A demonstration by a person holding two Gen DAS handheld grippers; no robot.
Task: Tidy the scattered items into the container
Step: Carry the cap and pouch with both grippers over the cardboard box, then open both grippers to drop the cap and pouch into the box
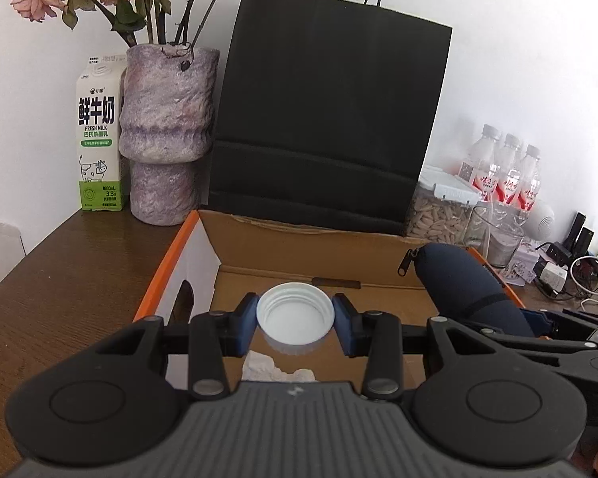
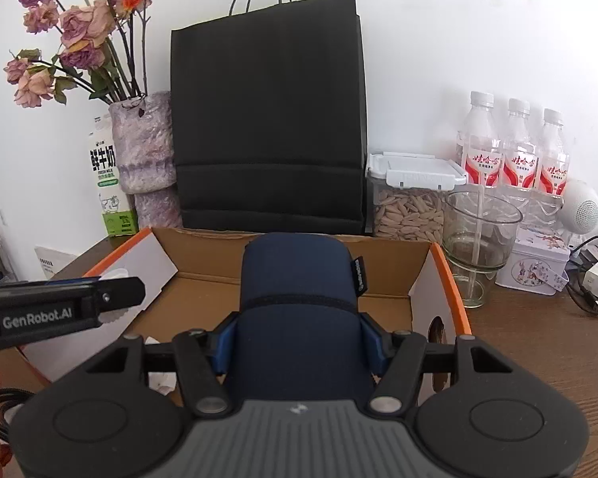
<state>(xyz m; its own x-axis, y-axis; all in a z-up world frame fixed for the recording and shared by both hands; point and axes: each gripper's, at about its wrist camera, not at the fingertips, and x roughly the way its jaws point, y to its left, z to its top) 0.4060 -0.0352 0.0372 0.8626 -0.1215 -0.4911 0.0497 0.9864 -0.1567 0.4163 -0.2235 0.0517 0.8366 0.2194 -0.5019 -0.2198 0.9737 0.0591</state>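
Note:
My left gripper (image 1: 295,318) is shut on a white plastic cap (image 1: 296,318), its hollow side up, and holds it over the open cardboard box (image 1: 291,247) with orange edges. A crumpled white tissue (image 1: 267,368) lies in the box below the cap. My right gripper (image 2: 297,338) is shut on a navy zippered pouch (image 2: 299,286), held lengthwise above the same box (image 2: 299,267). In the left wrist view the pouch (image 1: 462,283) hangs over the box's right side. The left gripper's black body (image 2: 59,310) shows at the left edge of the right wrist view.
A black paper bag (image 1: 331,119) stands behind the box. A milk carton (image 1: 97,139) and a purple vase (image 1: 165,131) of dried roses stand on the left. At the right are a seed jar (image 2: 410,203), a glass (image 2: 478,239), three water bottles (image 2: 514,151), a tin (image 2: 534,263) and chargers.

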